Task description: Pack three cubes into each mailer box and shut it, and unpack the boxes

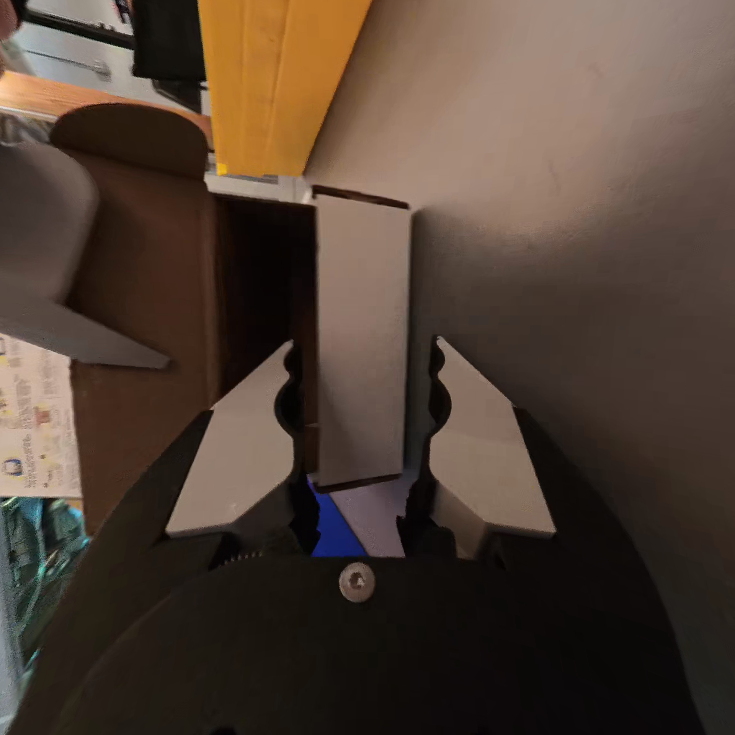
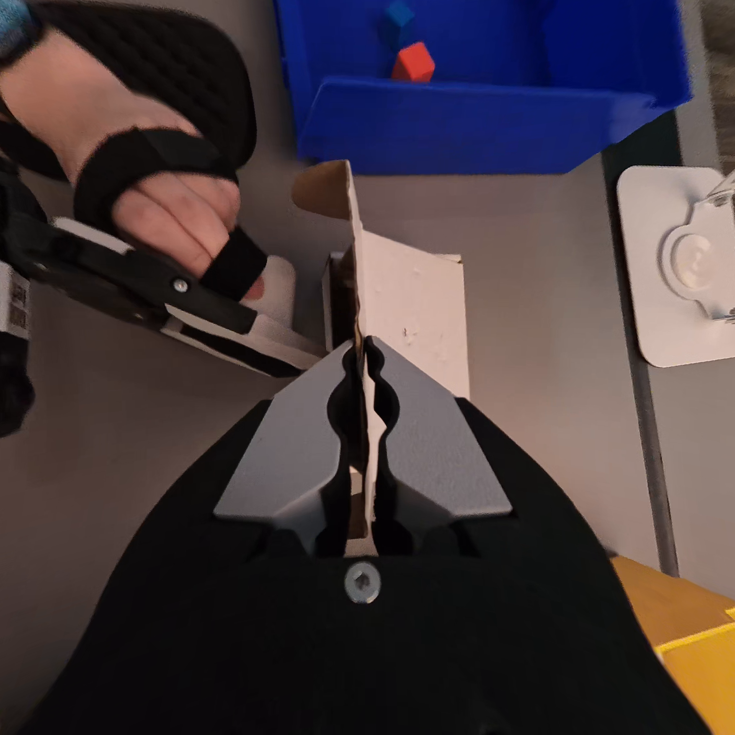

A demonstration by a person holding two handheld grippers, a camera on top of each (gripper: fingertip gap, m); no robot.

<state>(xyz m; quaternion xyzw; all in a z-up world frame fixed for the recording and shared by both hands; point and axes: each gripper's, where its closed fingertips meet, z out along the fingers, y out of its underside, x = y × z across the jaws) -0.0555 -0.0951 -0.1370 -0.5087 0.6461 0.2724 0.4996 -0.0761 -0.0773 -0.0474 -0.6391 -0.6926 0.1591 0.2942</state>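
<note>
On a plain matte grey tabletop (image 2: 537, 246) stands the white mailer box (image 2: 417, 302), smooth card outside, brown corrugated inside, its lid (image 2: 350, 222) upright with a rounded tab at 12 o'clock. Right gripper (image 2: 364, 346), grey angled fingers with scalloped inner edges on a black body, is clamped on the lid edge. Left gripper (image 1: 364, 346) is spread wide, straddling the box's narrow white side wall (image 1: 362, 338) without touching it. Blue plastic bin (image 2: 477, 123) at 12 o'clock beyond the box holds a red cube (image 2: 415, 61) and a blue cube (image 2: 399, 14). White flat plate (image 2: 676, 262) lies at 3 o'clock; yellow cardboard (image 2: 696, 652) at 5 o'clock. Printed paper sheet (image 1: 35, 421) at 9 o'clock in the left wrist view, writing too blurred to read
</note>
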